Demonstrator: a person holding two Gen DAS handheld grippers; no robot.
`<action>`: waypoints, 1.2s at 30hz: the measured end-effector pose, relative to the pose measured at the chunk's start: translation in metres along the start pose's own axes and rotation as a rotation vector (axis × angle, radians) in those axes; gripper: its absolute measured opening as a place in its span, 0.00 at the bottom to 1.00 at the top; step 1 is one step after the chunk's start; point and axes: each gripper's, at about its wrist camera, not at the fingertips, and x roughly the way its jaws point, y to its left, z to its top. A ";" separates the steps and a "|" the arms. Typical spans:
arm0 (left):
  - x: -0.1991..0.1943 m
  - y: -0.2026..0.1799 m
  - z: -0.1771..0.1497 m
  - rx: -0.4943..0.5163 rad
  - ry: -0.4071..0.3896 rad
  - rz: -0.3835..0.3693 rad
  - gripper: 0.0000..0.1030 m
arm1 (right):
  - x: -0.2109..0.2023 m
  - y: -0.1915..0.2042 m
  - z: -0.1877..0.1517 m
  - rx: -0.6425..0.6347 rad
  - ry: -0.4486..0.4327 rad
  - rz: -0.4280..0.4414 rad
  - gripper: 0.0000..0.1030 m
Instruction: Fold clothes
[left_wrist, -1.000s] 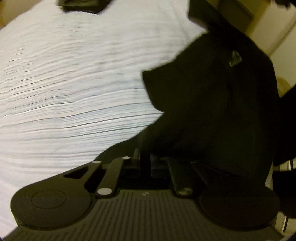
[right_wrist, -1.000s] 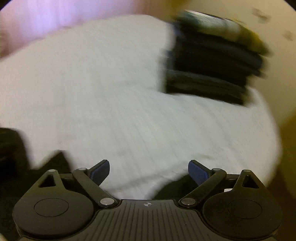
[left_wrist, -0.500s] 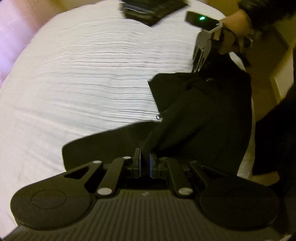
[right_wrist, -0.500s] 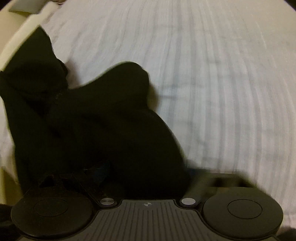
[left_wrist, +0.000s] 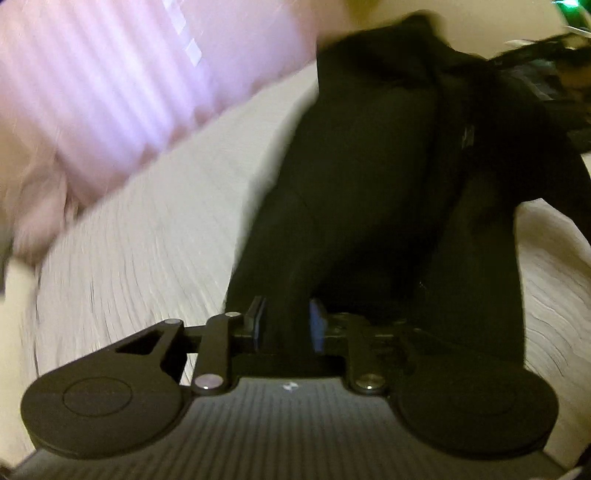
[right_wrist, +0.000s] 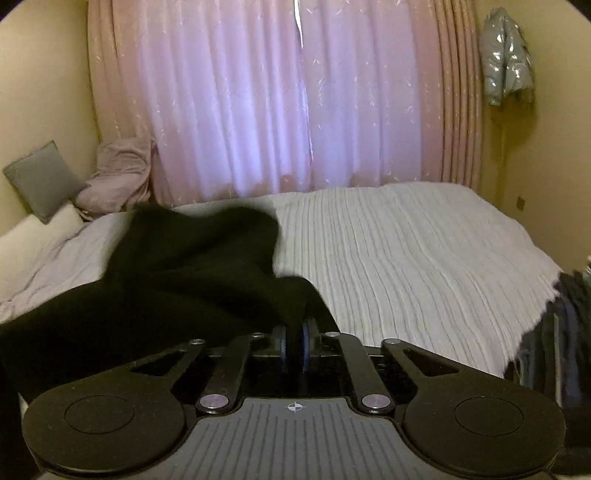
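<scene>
Black cloth fills the nearest part of both views, and I have it pinched in both claws. My left claw is closed down on a fold of the black garment, its blue pads pressing the fabric from either side with only the thickness of the cloth between them. From that grip the garment rises up and away, hanging in long folds; the left view is smeared with blur, so finer details of the garment are hard to make out. My right claw is likewise nearly shut, squeezing a narrow ridge of the same black garment, which spreads out to the left over the bed. The bed has a white ribbed cover that stretches away behind the garment. At the bed's right edge sits a dark pile of clothes, partly cut off. At the far left corner, a grey pillow leans against the wall beside a bundle of pale pink fabric. Beyond the bed hang pink curtains, and a silvery jacket hangs high on the right wall.
</scene>
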 end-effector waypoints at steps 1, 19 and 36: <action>0.007 0.000 -0.006 -0.015 0.023 -0.001 0.31 | 0.010 0.003 -0.003 0.008 0.010 -0.039 0.93; 0.071 -0.011 -0.183 -0.106 0.416 -0.187 0.60 | -0.031 0.088 -0.267 0.719 0.661 0.287 0.94; -0.037 0.193 -0.153 -0.203 0.198 0.144 0.08 | -0.123 0.005 -0.202 0.604 0.635 0.230 0.11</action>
